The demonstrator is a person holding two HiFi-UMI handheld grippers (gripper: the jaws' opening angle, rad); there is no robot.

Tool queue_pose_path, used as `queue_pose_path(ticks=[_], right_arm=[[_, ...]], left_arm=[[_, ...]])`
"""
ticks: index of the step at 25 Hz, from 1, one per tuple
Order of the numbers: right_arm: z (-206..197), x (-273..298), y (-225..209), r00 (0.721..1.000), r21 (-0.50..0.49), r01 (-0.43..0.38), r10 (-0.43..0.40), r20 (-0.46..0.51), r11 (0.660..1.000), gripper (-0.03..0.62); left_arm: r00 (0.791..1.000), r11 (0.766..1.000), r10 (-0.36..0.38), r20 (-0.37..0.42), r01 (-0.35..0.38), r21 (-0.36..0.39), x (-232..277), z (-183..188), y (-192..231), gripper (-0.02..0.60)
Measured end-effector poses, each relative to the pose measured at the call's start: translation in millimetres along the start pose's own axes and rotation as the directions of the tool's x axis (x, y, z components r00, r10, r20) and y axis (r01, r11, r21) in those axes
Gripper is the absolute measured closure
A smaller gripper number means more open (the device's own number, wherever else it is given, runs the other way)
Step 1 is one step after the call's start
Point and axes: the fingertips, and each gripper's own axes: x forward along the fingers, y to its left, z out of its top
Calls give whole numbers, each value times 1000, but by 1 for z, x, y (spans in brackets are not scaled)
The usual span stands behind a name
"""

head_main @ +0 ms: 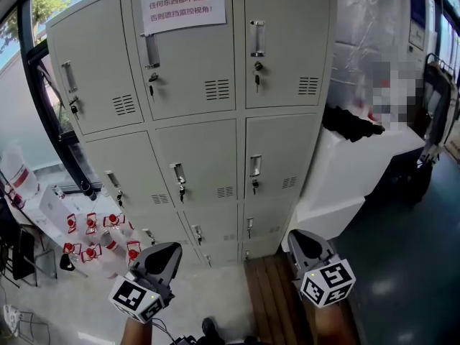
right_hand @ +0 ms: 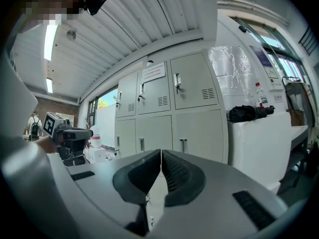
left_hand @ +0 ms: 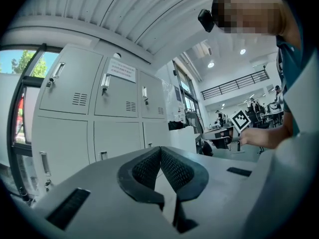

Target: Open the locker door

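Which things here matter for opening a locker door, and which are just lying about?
For the job:
- locker cabinet
- door handles
- left gripper, shut, empty
- right gripper, shut, empty

Lying about:
- paper notice
- black bag on the white counter
- red-labelled bottles

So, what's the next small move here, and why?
Probably bring the right gripper forward to the door handle ahead and part its jaws. Every door on the lockers looks closed, and both it and the left gripper are shut, empty and short of them.
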Motion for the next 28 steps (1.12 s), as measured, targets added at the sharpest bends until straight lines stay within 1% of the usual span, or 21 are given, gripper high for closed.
queue_pose_path(ticks=[1, 3, 7, 10, 18, 23, 28], right_arm=[[1, 2, -1, 1000, 2, 13, -13, -2, 1000, 559], [2, 9, -4, 999, 2, 40, -40, -5, 999, 559], [4, 29, -6, 996, 9, 92, -92, -7, 996, 559], [6, 46, -2, 992, 13, 122, -122, -5, 992, 559], [5, 98, 9, 980, 30, 197, -197, -3, 980, 557], [0, 122, 13, 972, 37, 236, -236, -15, 971, 557], [-13, 143, 10, 970, 37, 243, -241, -41, 969, 557]], left_arm=[[1000, 1000, -15, 1, 15, 2, 7, 0, 5, 565], [998, 998, -57, 31, 57, -5, 21, 4, 13, 565], [993, 993, -115, 27, 115, -8, 41, 0, 37, 565], [990, 990, -138, -4, 138, -1, 49, -6, 62, 565], [977, 976, -214, 7, 214, -26, 63, -23, 124, 565], [969, 968, -247, 6, 247, -40, 64, -37, 149, 565], [969, 968, -246, -19, 244, -66, 69, -61, 166, 565]])
